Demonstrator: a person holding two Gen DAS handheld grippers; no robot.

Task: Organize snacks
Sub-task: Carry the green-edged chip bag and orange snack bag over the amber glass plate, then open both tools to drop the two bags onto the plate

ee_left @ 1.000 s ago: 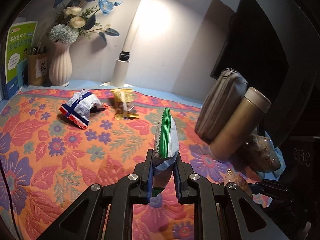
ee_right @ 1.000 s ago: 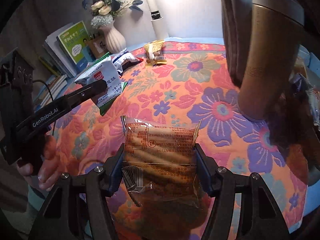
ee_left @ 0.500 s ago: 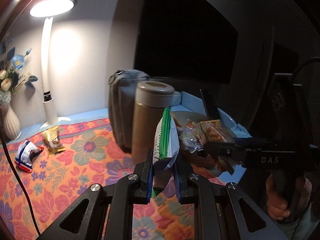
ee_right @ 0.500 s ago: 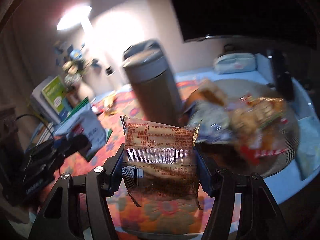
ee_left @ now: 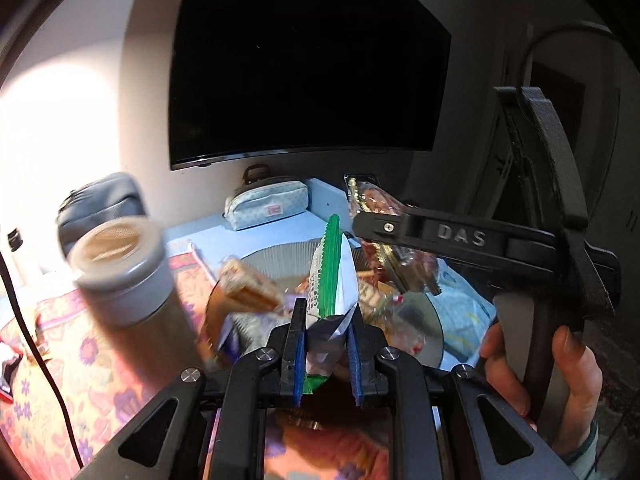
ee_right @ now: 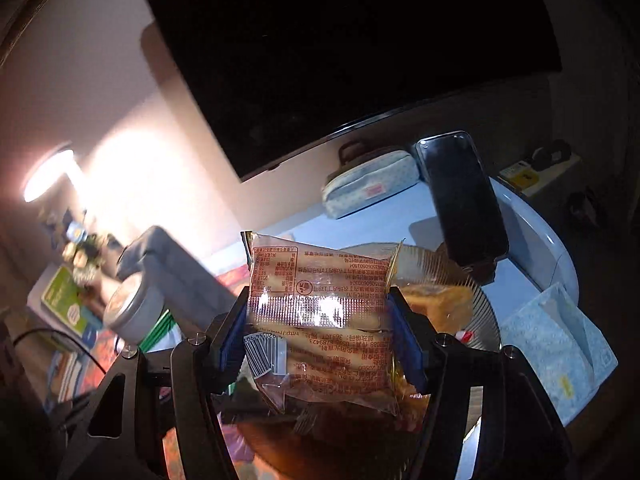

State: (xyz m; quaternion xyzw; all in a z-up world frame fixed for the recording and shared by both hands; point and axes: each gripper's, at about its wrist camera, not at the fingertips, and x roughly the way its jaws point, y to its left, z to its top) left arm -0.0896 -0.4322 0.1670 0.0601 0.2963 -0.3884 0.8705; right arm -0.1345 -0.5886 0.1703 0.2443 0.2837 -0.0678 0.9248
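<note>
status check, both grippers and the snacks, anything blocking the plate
Left gripper shut on green-and-white packet. Right gripper shut on clear biscuit pack. Both over ribbed plate, already heaped with snacks. Thermos close beside.

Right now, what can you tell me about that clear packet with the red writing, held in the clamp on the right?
The clear snack packet is a flat, glossy plastic pouch printed with red text and a barcode sticker at its lower left; pale brown biscuit-like pieces show through. It stands roughly upright, its crimped top edge uppermost. The right gripper is shut on it, blue pads pressing its two side edges. It hangs above a ribbed round plate that holds other snacks, without visibly touching them.
</note>
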